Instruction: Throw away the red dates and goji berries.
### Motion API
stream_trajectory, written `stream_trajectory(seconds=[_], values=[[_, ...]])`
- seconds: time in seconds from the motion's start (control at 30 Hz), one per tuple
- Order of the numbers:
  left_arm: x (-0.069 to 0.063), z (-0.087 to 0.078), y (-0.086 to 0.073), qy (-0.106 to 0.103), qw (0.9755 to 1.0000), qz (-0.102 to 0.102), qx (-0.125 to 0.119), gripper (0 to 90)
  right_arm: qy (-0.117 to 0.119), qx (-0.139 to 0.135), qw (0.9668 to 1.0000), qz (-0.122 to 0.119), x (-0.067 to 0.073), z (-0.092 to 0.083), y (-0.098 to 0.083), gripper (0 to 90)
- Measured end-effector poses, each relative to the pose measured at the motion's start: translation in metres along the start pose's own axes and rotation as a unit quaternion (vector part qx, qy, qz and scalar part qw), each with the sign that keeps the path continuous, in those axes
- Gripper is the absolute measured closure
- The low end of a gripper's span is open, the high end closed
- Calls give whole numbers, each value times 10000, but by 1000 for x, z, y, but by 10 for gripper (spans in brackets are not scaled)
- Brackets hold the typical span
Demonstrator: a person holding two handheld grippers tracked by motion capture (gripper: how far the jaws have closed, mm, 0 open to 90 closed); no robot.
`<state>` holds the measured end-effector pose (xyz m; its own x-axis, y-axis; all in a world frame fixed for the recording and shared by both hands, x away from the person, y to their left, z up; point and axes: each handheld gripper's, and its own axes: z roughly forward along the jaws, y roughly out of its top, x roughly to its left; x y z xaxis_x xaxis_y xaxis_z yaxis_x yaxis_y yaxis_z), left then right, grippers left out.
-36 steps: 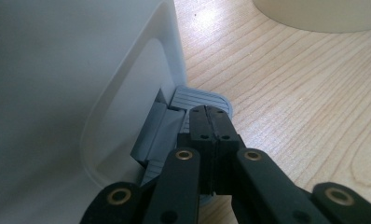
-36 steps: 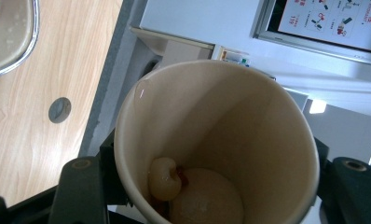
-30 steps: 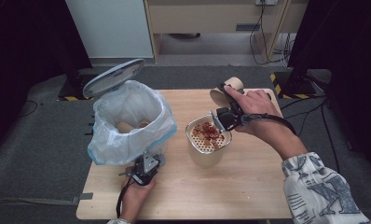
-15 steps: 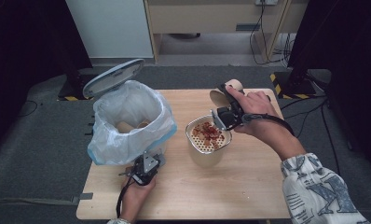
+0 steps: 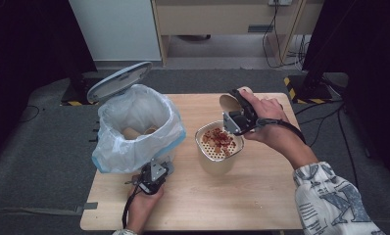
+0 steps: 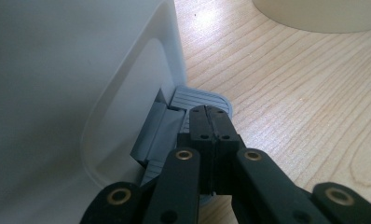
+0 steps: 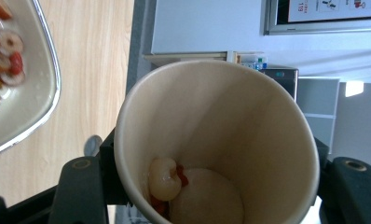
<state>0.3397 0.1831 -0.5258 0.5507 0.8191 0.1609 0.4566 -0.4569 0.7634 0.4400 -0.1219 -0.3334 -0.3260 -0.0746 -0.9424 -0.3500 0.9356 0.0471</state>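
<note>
A white pedal bin [image 5: 134, 127] lined with a clear bag stands at the table's left, its grey lid [image 5: 118, 81] raised. My left gripper [image 5: 151, 177] is shut, tips together, resting on the bin's grey foot pedal [image 6: 193, 98]. My right gripper [image 5: 237, 120] is shut on a paper cup [image 5: 230, 105], held tilted on its side above a beige tub with a perforated strainer [image 5: 199, 139] full of red and pale fruit bits. In the right gripper view the black fingers [image 7: 81, 182] clamp the cup [image 7: 221, 116], and pale and red fruit pieces [image 7: 165, 179] cling inside it.
The wooden table [image 5: 261, 196] has free room at the front right. Brown paper cups [image 5: 134, 132] lie inside the bin bag. The floor around is dark carpet, with a cabinet and cables beyond the far edge.
</note>
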Motion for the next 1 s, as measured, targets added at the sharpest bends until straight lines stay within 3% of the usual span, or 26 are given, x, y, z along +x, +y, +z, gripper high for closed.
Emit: stream_trajectory(seconds=[0.17, 0.27, 0.43, 0.47, 0.73, 0.83, 1.0], values=[[0, 0, 0, 0, 10000, 2, 2, 890, 24, -51, 9999, 119, 1, 1, 0, 345], [0, 0, 0, -4, 10000, -1, 2, 890, 57, -170, 9991, 374, 1, 2, 0, 345], [0, 0, 0, -10, 10000, -19, -21, 890, 179, -340, 9951, 912, -1, 3, -2, 345], [0, 0, 0, -13, 10000, -21, -25, 890, 202, -413, 9931, 1078, -2, 3, -3, 345], [0, 0, 0, -10, 10000, -20, -19, 890, 335, -652, 9828, 1696, -5, 2, -7, 344], [0, 0, 0, -14, 10000, -23, -23, 890, 408, -782, 9755, 2017, -7, 2, -9, 344], [0, 0, 0, -15, 10000, -23, -24, 890, 468, -903, 9664, 2362, -9, 2, -10, 343]])
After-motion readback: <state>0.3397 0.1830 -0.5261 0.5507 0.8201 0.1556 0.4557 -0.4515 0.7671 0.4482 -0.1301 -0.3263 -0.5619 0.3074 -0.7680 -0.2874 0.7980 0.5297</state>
